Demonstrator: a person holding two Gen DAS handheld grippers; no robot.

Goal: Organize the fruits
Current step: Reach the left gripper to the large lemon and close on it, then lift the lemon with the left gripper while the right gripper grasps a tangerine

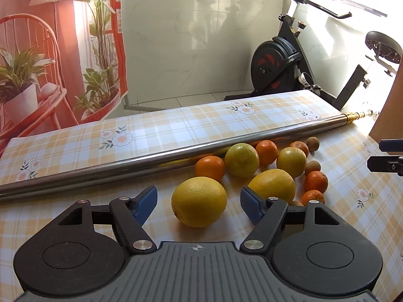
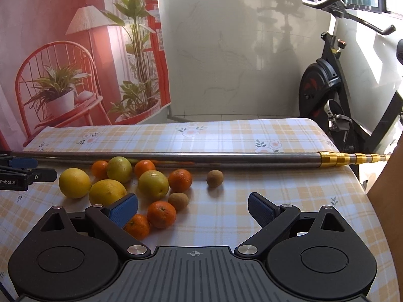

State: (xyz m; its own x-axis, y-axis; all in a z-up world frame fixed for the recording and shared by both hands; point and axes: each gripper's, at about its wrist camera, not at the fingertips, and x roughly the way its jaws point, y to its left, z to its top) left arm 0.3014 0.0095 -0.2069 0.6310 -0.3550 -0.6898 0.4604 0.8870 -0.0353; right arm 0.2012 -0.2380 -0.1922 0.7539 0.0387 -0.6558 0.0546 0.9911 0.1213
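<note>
A pile of fruit lies on the checked tablecloth [image 1: 75,138] by a metal pole [image 1: 126,162]: large yellow citrus, small orange mandarins and small brown fruits. My left gripper [image 1: 199,202] is open with a big yellow citrus [image 1: 199,201] between its blue pads, untouched. A second yellow citrus [image 1: 273,185] lies just right of it. My right gripper [image 2: 192,209] is open and empty over bare cloth; mandarins [image 2: 161,214] lie by its left pad [image 2: 123,210]. A lone brown fruit [image 2: 214,178] lies ahead. The left gripper shows in the right wrist view's left edge [image 2: 22,173].
The metal pole [image 2: 176,157] with a gold telescopic end [image 2: 347,158] crosses the table behind the fruit. An exercise bike [image 1: 284,63] stands beyond the table's far right. A printed backdrop [image 2: 75,50] hangs at the left. A brown board [image 2: 385,176] stands at the right edge.
</note>
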